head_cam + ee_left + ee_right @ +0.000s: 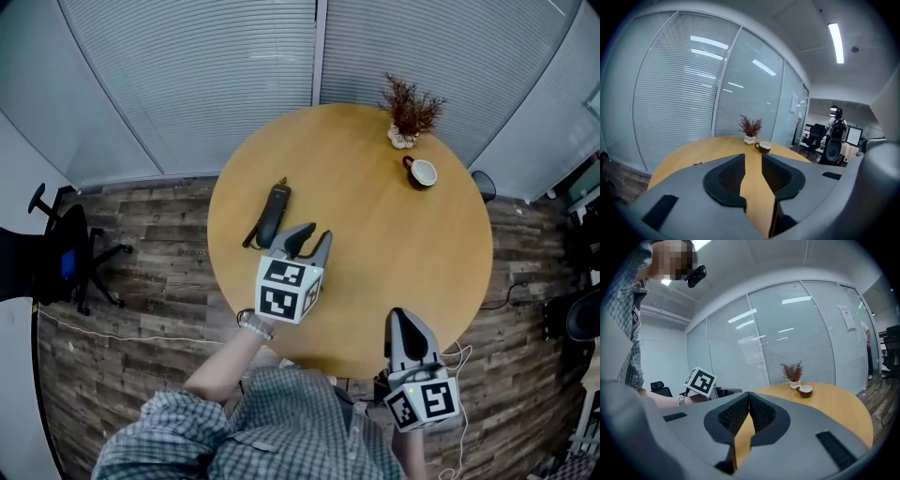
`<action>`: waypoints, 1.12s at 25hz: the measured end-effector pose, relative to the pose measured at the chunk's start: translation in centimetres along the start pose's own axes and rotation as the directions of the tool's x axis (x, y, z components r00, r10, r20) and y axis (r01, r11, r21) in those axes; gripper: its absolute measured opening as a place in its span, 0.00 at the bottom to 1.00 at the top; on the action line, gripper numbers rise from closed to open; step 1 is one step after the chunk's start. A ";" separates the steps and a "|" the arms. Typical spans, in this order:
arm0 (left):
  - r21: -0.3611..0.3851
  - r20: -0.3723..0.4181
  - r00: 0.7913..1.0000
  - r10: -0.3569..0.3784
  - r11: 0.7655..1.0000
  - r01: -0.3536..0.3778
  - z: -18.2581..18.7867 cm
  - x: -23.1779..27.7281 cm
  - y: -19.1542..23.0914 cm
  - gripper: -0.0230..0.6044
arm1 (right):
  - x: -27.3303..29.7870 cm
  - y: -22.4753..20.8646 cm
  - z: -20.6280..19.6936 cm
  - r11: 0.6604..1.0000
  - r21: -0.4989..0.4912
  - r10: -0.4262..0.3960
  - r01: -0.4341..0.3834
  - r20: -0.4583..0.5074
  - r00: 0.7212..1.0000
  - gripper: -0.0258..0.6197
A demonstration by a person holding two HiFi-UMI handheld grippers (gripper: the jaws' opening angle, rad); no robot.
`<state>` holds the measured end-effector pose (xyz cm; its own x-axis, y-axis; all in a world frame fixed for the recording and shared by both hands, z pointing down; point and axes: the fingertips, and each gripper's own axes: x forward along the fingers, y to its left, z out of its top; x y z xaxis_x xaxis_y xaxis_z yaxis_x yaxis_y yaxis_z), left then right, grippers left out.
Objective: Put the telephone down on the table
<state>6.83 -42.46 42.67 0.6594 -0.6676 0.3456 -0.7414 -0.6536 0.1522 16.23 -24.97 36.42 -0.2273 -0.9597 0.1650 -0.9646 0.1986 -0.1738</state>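
**Black telephone handset lies on the round wooden table; both grippers are empty.**

The right gripper sits at the table's 5 o'clock edge, its two grey jaws closed tip to tip with nothing between them, as the right gripper view confirms. The left gripper is over the 8 o'clock sector, its jaws parted by a narrow gap that shows only bare tabletop in the left gripper view. The black telephone handset lies flat at 9 o'clock, just beyond the left gripper and outside its jaws, with a dark cord trailing from its near end. A brown cup with a white interior stands at 1 o'clock. A dried red plant in a small white pot stands just past it at the far rim.
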 end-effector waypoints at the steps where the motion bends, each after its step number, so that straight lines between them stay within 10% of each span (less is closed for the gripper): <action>1: 0.000 0.010 1.000 -0.006 1.000 0.006 0.3 -0.5 -0.5 0.22 | -0.2 -0.1 0.2 1.000 0.000 -0.001 0.001 0.008 1.000 0.05; 7: 0.006 0.081 0.997 -0.005 1.000 0.005 2.3 -3.1 -2.3 0.06 | -1.2 -0.5 1.4 1.000 -0.005 -0.006 0.006 0.044 0.999 0.05; 28: 0.045 0.191 0.975 -0.112 0.993 0.106 4.1 -11.6 -8.8 0.05 | -2.6 0.1 3.4 0.999 -0.050 0.022 -0.016 0.121 0.992 0.05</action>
<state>6.21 -30.43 33.51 0.7500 -0.6458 0.1433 -0.6614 -0.7356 0.1464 17.19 -23.08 32.66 -0.2306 -0.9721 0.0428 -0.9663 0.2236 -0.1276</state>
